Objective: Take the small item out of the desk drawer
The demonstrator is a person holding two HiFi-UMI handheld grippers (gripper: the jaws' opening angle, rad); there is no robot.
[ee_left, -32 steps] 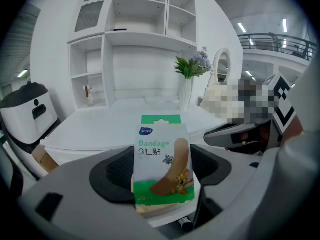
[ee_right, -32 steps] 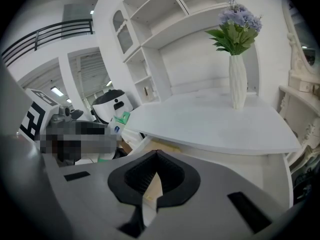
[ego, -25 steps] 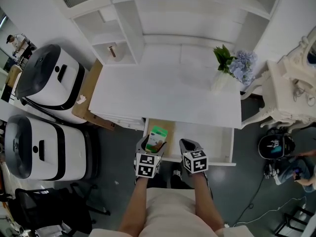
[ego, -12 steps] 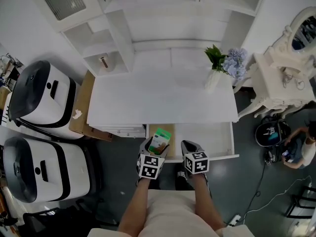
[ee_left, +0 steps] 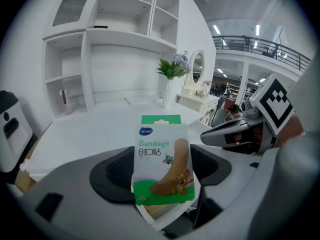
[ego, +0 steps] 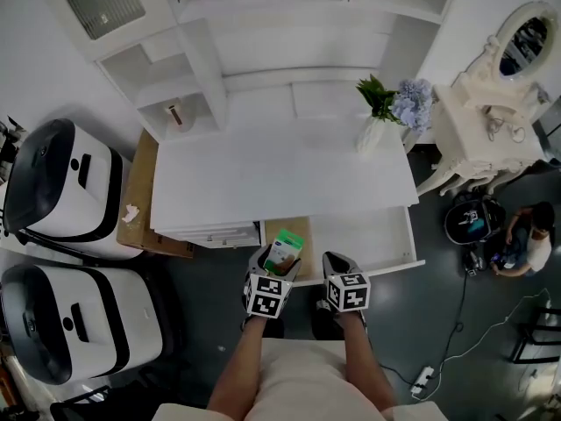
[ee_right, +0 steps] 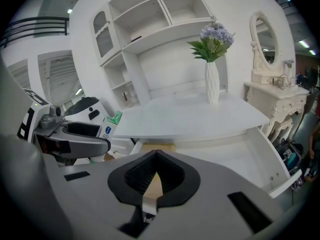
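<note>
Bandage pack (ee_left: 162, 159) clear of drawer (ego: 386, 235); task approx. done.
L gripper (ego: 273, 261) clamping it over drawer's left end; R gripper (ee_right: 156, 155) idling, jaws together, empty.

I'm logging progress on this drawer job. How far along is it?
Done: the drawer is pulled open, and the bandage box is clamped in the left gripper, apparently lifted above the drawer's front end. In hand: the box, held up in front of the desk; the right gripper is shut and empty. Left: set the box down somewhere, perhaps on the desk, and maybe close the drawer.
</note>
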